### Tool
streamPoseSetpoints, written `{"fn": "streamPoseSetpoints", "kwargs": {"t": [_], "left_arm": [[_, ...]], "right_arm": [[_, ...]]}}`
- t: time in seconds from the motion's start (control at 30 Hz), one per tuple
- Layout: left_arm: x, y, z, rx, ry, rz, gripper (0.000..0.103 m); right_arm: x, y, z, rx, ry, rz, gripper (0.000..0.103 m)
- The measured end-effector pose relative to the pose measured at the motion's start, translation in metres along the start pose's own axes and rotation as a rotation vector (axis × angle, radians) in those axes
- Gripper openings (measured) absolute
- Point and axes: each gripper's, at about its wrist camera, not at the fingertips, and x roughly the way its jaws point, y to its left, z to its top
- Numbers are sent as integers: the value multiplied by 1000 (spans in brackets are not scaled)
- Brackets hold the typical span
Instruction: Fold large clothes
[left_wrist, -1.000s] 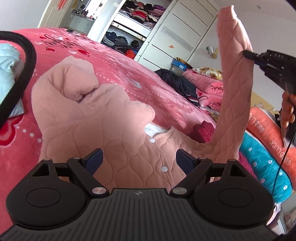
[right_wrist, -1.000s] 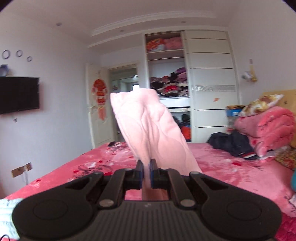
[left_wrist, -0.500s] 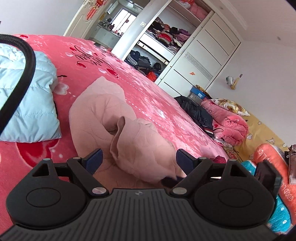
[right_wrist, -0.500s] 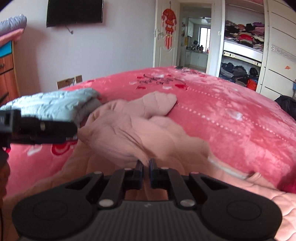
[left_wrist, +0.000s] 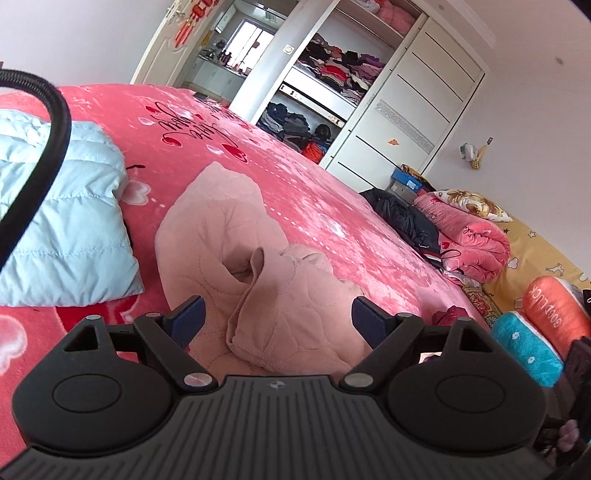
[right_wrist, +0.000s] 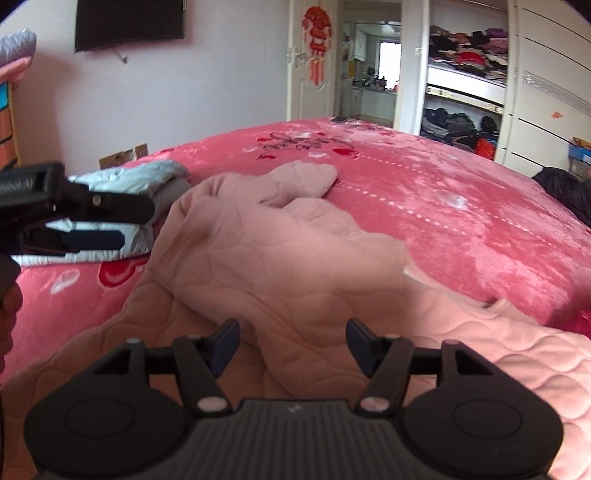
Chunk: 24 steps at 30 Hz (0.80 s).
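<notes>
A pale pink quilted jacket (left_wrist: 229, 251) lies on the red bed cover (left_wrist: 303, 192). One sleeve lies folded across its body (right_wrist: 280, 258). My left gripper (left_wrist: 275, 319) is open and empty just above the jacket's near part. My right gripper (right_wrist: 291, 341) is open and empty over the folded sleeve. The left gripper also shows in the right wrist view (right_wrist: 85, 221) at the far left, above the bed.
A folded light blue padded jacket (left_wrist: 62, 221) lies on the bed left of the pink one. Folded blankets and pillows (left_wrist: 476, 236) are piled at the bed's right end. A dark garment (left_wrist: 402, 214) lies there too. An open wardrobe (left_wrist: 325, 85) stands behind.
My right gripper brought the lifted sleeve down across the jacket, then opened and let it go. The left gripper stayed open and tilted toward the jacket.
</notes>
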Motion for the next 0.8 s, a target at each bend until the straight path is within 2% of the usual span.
{"fn": "streamPoseSetpoints", "kwargs": {"t": [0.07,0.23,0.33,0.47,0.6,0.8], "left_arm": [[0,1,6,-1,-4,17,103],[12,3,31,-19,-4,52,103],[34,-3,59,18,18,62,103],[80,-11,96,73,51,95,103],[138,-4,121,55,113,124,103],[213,25,136,-7,186,193,93]], "right_arm": [[-24,-13,-2,80,-35,-9,81],[-64,-52,-25,279,-47,-33,84],[-76,-76,-49,425,-69,-2,86],[-70,-97,-75,539,-71,21,87],[-54,-107,-86,581,-43,56,87],[-42,-109,-95,537,-53,91,87]]}}
